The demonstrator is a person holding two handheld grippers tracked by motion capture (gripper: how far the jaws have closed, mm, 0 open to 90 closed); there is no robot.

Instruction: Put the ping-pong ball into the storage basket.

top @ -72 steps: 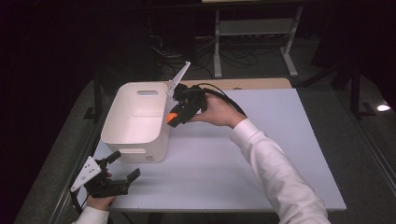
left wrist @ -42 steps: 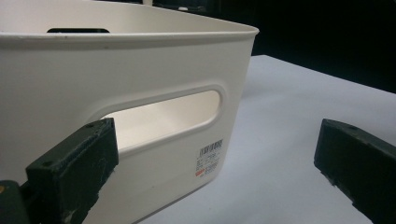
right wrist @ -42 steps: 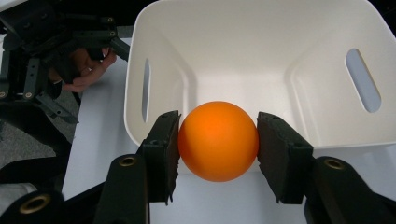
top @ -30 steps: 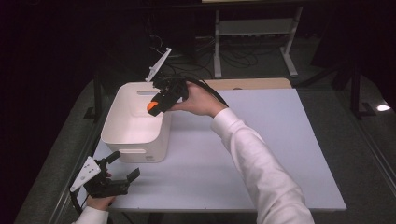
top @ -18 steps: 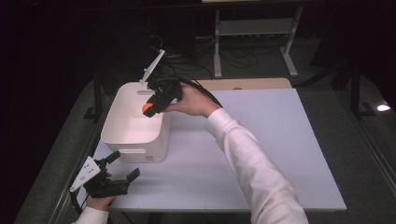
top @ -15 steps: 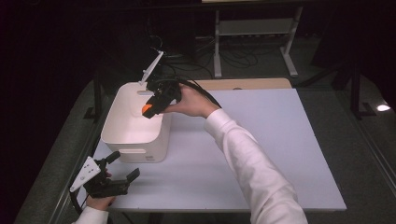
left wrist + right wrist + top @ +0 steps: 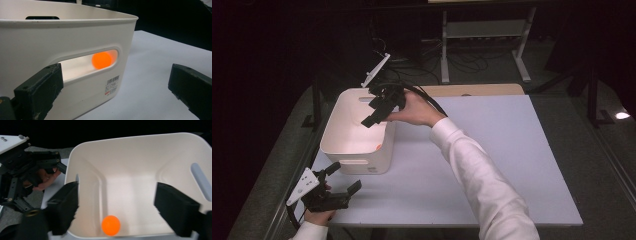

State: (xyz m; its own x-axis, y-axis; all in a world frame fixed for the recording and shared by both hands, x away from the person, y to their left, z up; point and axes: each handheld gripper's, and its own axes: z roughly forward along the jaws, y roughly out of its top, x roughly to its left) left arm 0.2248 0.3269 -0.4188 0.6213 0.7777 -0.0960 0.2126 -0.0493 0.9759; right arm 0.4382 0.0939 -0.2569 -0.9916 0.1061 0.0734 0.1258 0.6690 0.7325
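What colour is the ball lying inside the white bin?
Bright orange. The ball shows best in the right gripper view, resting on the bin's floor.

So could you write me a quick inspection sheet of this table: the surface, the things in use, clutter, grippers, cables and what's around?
Surface: white table, bare apart from the bin.
Job's things: orange ball lying on the floor of the white bin; it glows through the bin's handle slot in the left gripper view.
Clutter: nothing seen.
Grippers: right gripper above the bin, its jaws have just been opening and nothing is between them; left gripper open, near the table's front corner, facing the bin wall.
Cables: black cable trailing from the right gripper.
Surroundings: dark room, a metal stand and loose floor cables behind the table.
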